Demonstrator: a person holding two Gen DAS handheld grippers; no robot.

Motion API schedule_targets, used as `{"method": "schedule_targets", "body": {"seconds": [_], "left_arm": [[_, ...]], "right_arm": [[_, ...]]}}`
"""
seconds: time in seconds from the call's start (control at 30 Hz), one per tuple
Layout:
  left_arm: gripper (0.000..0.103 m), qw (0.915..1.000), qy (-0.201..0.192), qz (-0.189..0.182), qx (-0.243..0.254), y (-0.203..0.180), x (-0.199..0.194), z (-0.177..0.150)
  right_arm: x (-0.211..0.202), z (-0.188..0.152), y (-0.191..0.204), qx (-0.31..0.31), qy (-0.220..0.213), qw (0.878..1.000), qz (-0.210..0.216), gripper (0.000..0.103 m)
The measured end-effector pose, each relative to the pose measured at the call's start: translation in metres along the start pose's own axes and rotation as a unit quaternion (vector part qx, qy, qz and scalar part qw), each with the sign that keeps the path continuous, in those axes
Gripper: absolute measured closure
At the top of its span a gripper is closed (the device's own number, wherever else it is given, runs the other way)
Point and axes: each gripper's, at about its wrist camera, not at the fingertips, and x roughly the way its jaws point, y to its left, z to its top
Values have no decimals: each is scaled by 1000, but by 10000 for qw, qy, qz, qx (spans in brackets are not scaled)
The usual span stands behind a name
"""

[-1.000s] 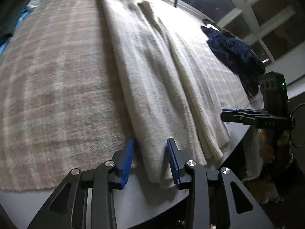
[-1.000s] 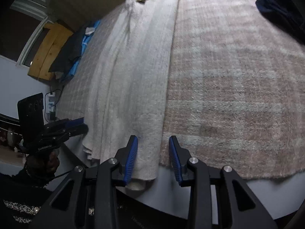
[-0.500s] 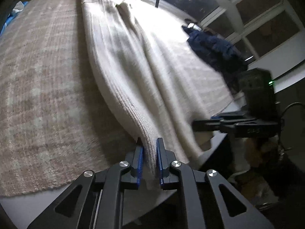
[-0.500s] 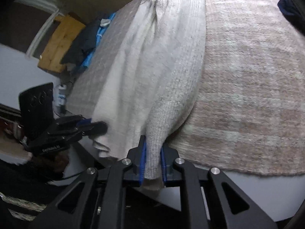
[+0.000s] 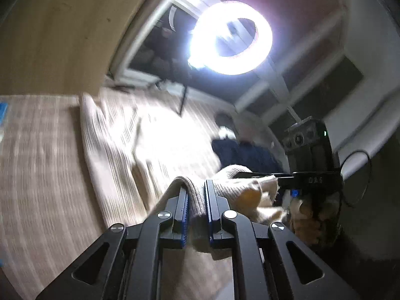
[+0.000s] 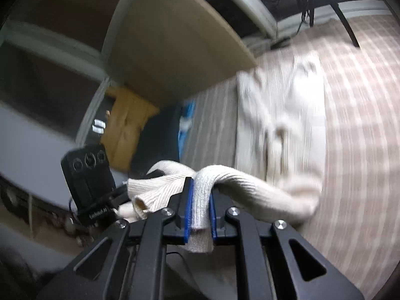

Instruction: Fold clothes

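Your cream ribbed knit garment (image 5: 112, 150) lies lengthwise on the plaid blanket (image 5: 37, 175), its far end flat and its near hem lifted off the surface. You hold that hem at two places: the left gripper (image 5: 196, 210) has its fingers clamped on one bunch of the hem, and the right gripper (image 6: 201, 207) has its fingers clamped on another, so the edge hangs as a short span between them and the near part arches up. Held so, the hem can travel as one straight edge toward the far end, which I judge is the fold you are making.

The far half has bare blanket to left and right. A dark blue garment (image 5: 245, 152) lies to the right of the knit, near your right gripper; keep the hem clear of it. A stand leg (image 6: 345, 20) rests on the blanket past the far end.
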Motion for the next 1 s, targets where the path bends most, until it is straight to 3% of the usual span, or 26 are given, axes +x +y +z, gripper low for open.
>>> {"method": "schedule_targets", "body": {"seconds": [0.2,0.37,0.57,0.7,0.73,0.77,0.83,0.87,0.97,1.0], "left_arm": [[93,9987,14,407,-294,47,52,68],[93,9947,219,652,-764,104,102,87],[92,9855,636,821,-1343,173,151,90],[87,9764,727,497,-1973,195,148,94],[80,9766,670,436,-1996,195,141,97],[71,9792,553,406,-1909,193,132,102],[59,9854,173,466,-1627,186,106,111],[55,9876,40,529,-1479,184,97,112],[55,9913,-154,759,-1060,178,80,106],[55,9920,-219,835,-919,176,74,104]], "right_arm": [[31,88,-48,618,-96,9980,-111,92],[66,139,-101,1074,74,9938,-278,92],[117,167,-163,1384,471,9873,-621,92],[99,167,-168,1261,326,9912,-233,87],[95,167,-169,1230,290,9919,-136,81],[91,167,-170,1198,254,9925,-38,78],[82,167,-173,1135,181,9933,156,61],[78,167,-174,1103,145,9935,253,60],[66,168,-176,959,35,9942,479,60],[67,168,-171,705,-2,9971,274,60]]}}
